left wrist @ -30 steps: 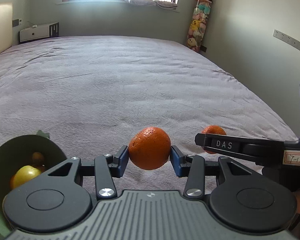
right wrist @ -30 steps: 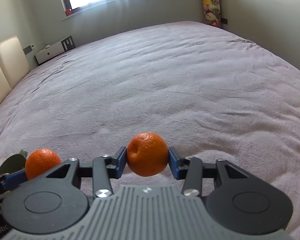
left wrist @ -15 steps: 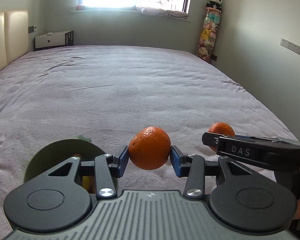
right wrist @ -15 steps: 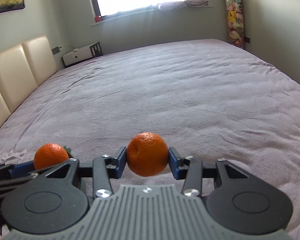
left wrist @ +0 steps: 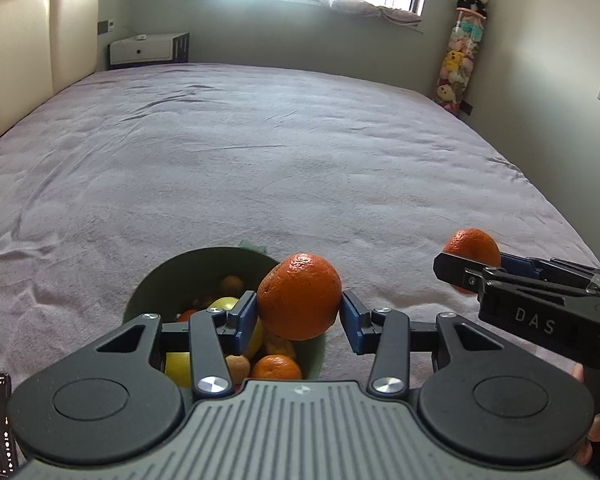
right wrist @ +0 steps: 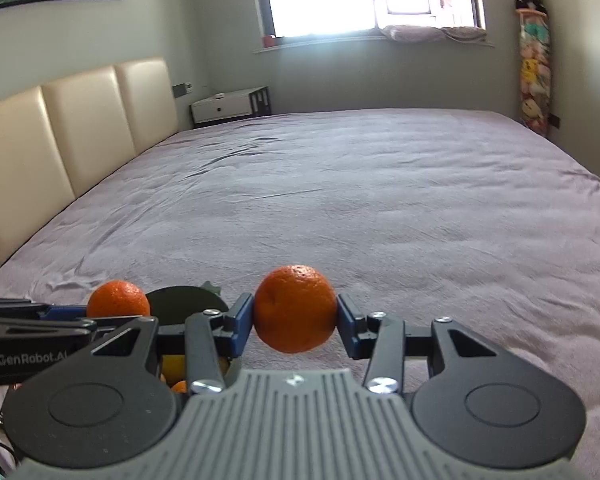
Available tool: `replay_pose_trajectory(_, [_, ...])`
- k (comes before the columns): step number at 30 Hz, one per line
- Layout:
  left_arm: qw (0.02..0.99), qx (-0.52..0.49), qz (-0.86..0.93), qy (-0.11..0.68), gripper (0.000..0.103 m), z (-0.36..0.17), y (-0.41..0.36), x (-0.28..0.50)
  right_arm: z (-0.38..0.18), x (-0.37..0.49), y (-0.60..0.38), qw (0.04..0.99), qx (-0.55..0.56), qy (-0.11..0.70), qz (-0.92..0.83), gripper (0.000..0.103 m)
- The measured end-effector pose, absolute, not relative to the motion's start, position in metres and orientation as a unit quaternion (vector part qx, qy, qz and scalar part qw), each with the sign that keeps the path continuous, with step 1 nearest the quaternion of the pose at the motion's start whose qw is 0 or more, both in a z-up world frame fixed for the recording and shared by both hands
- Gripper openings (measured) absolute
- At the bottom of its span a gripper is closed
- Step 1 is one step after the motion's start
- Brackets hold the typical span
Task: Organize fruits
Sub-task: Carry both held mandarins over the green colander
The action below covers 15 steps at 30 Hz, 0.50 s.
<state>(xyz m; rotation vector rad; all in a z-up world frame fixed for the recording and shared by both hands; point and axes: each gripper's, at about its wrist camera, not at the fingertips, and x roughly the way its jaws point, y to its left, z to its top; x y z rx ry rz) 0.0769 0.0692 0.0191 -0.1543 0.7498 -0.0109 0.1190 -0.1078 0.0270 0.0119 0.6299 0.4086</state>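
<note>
An orange (left wrist: 299, 297) was held clamped in the left gripper (left wrist: 299, 312), now brought above the green bowl (left wrist: 160, 280); another orange (right wrist: 295, 308) was gripped by the right gripper (right wrist: 295, 322) nearby. Dropping seemed next.

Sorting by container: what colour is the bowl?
Dull green bowl, clearest in the left wrist view.

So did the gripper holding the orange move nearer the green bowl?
Yes. The left gripper with its orange now sits over the green bowl, which lay off to its left before.
</note>
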Motion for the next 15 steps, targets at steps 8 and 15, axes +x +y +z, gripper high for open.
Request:
replay_pose_trajectory(8, [0.913,-0.110,0.031,0.392,0.050,0.001,0.106,0.083,0.007,0.123,-0.081,0.917,-0.014,0.320,0.238,0.042])
replay_pose_trajectory(15, [0.892,-0.170,0.055,0.416,0.051,-0.021,0.136,0.092,-0.013,0.134,-0.063,0.904,-0.013,0.336,0.263,0.042])
